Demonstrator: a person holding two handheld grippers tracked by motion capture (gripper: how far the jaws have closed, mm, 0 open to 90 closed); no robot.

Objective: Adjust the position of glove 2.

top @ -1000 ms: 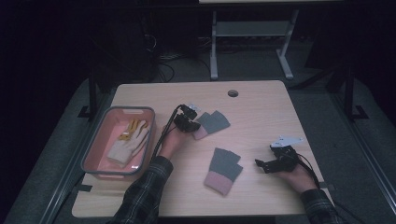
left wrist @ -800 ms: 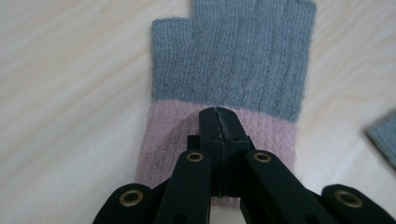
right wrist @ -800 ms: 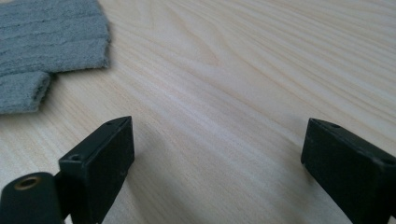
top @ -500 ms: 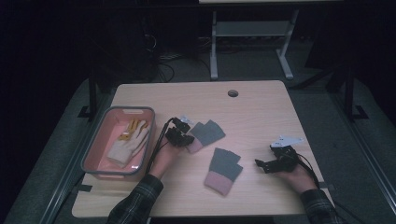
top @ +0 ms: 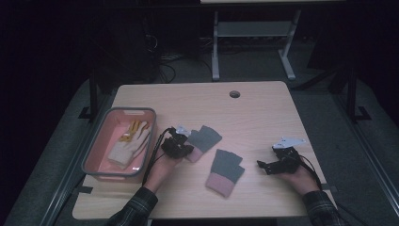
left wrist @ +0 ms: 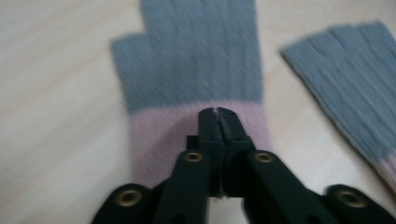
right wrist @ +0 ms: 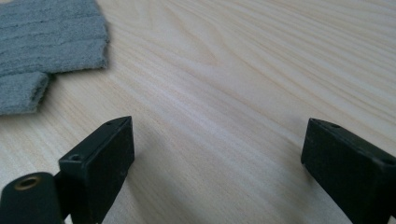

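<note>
A grey fingerless glove with a pink cuff (top: 205,137) (left wrist: 196,65) lies flat on the table right of the tray. My left gripper (top: 180,147) (left wrist: 217,113) is shut on its pink cuff, the jaw tips pressed together on the fabric. A second matching glove (top: 226,170) (left wrist: 345,79) (right wrist: 46,37) lies nearer the table's front, untouched. My right gripper (top: 262,165) (right wrist: 217,144) rests low over bare wood at the right, jaws wide open with nothing between them.
A pink tray (top: 118,112) at the left holds a white and yellow glove (top: 130,143). The wooden table (top: 263,117) has a round cable hole (top: 234,93) at the back. A metal stand (top: 251,42) stands on the floor beyond.
My left gripper has moved toward the near left, closer to the tray, and the pinched grey glove has slid along with it. The right gripper has kept still.
</note>
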